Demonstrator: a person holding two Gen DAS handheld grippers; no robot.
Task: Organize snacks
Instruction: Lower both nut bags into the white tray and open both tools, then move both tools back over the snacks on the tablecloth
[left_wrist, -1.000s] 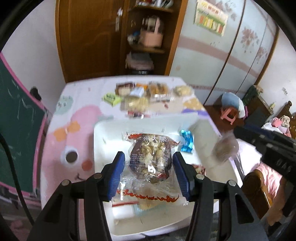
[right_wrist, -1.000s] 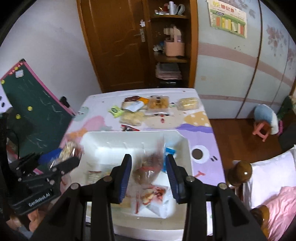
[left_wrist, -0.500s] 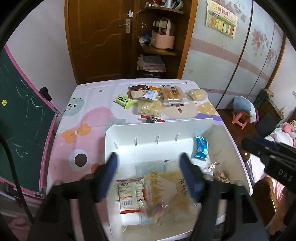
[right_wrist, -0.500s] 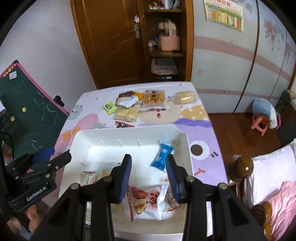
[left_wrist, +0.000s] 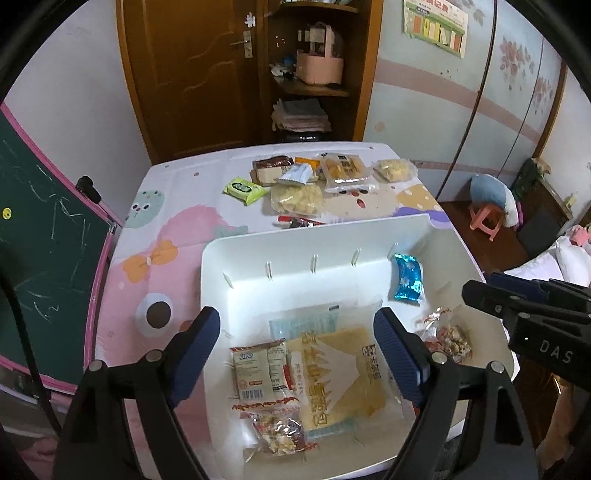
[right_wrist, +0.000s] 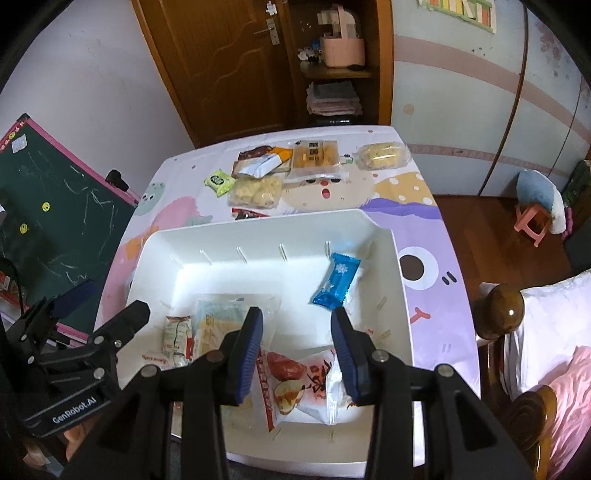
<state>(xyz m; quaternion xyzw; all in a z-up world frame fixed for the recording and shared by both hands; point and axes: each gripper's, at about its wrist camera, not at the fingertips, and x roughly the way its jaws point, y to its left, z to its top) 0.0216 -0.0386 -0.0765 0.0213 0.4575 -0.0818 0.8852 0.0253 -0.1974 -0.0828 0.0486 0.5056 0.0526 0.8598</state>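
Hovering over the near half of the white bin (left_wrist: 236, 258), the left tool (left_wrist: 297, 350) has just been spreading its jaws and they now stand wide apart, pressing on nothing; the mixed-nut packet (left_wrist: 280, 432) lies loose on the bin floor below them, close to the near wall. Beside it rest a small cream biscuit pack (left_wrist: 260, 369) and a large flat yellow pouch (left_wrist: 340, 373), the two touching along one edge. A blue wrapped snack (left_wrist: 408, 277) sits apart near the far right corner, with bare white floor between it and the pouch. A second clear nut packet (left_wrist: 448, 338) lies against the right wall.

The right tool (right_wrist: 297, 350) hangs over the near right part of the bin (right_wrist: 399, 295), jaws partly apart. A red-and-white packet (right_wrist: 295, 376) lies on the floor between and under its pads; I cannot tell whether the pads touch it, but it looks to be resting, not lifted. The blue snack (right_wrist: 336, 280) is clear of those fingers, further in.

Beyond the far rim, the bench (left_wrist: 177, 229) under its cartoon cloth carries a cluster of unsorted snacks: a green packet (left_wrist: 243, 190), a clear bag of pale puffs (left_wrist: 295, 199), a tray of orange pieces (left_wrist: 341, 171) and others, bunched near the far edge. The left side of the cloth is open. A green chalkboard (left_wrist: 40, 258) stands tight against the bench's left edge.
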